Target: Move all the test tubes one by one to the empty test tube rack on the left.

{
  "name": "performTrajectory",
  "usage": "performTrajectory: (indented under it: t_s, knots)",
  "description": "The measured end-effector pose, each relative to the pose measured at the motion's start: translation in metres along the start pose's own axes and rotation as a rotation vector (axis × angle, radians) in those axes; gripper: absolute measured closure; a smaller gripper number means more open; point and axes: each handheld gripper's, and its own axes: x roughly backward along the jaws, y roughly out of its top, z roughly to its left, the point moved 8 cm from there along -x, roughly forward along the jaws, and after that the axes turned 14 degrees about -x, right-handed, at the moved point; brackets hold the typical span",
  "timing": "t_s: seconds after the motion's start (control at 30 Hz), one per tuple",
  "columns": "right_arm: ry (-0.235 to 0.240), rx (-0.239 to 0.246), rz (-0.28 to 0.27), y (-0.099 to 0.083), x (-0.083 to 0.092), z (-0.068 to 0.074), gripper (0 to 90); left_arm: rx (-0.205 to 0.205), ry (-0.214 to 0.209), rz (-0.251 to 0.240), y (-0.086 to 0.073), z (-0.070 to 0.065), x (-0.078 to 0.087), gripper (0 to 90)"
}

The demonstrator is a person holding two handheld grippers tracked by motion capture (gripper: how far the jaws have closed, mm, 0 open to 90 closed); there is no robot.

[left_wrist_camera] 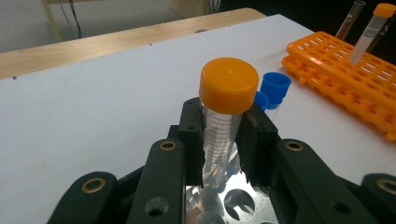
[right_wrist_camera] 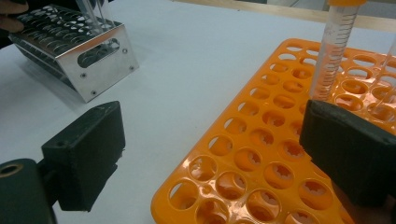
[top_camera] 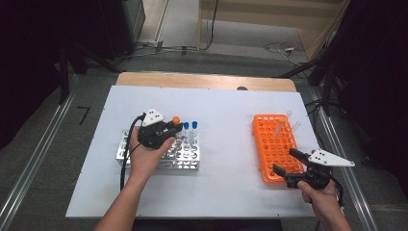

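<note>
A clear graduated tube with an orange cap (left_wrist_camera: 229,85) stands upright between the black pads of my left gripper (left_wrist_camera: 222,116), which is shut on it just below the cap. Its lower end hangs right above the holes of the metal rack (left_wrist_camera: 238,200). In the high view the left gripper (top_camera: 175,127) is over the right part of that metal rack (top_camera: 187,163), beside two blue-capped tubes (top_camera: 190,126). My right gripper (top_camera: 284,160) stands open over the near end of the orange rack (top_camera: 272,139), with nothing between its fingers (right_wrist_camera: 88,154).
Two tubes (top_camera: 286,124) stand at the far end of the orange rack; one of them (right_wrist_camera: 331,56) rises just beyond my right gripper's far pad. The white table top (top_camera: 226,110) has a wooden strip along its far edge. Cables lie on the floor beyond.
</note>
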Motion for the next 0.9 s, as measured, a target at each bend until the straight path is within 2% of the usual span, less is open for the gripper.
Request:
performTrajectory:
  t_s: [0.17, 0.43, 0.53, 0.6, 0.73, 0.9]
  knots:
    - [-0.001, -0.003, -0.001, 0.000, -0.001, -0.001, 5.4, 0.016, -0.020, 0.017, -0.003, -0.003, 0.001, 70.7]
    - [-0.004, -0.001, -0.002, 0.001, -0.001, -0.001, 5.5, 0.020, -0.027, -0.005, -0.003, -0.007, 0.009, 52.0]
    - [-0.006, -0.005, -0.005, 0.002, -0.001, -0.002, 5.5, 0.022, -0.038, -0.025, -0.002, -0.011, 0.013, 42.2]
    - [-0.011, -0.005, -0.007, 0.003, -0.002, -0.003, 5.6, 0.029, -0.032, -0.031, -0.002, -0.013, 0.016, 32.5]
    - [-0.029, -0.015, -0.016, 0.008, -0.001, -0.006, 6.7, 0.030, -0.045, -0.051, 0.000, -0.022, 0.023, 15.2]
    - [-0.053, -0.031, -0.028, 0.014, -0.002, -0.012, 6.9, 0.020, -0.072, -0.081, 0.002, -0.034, 0.034, 1.1]
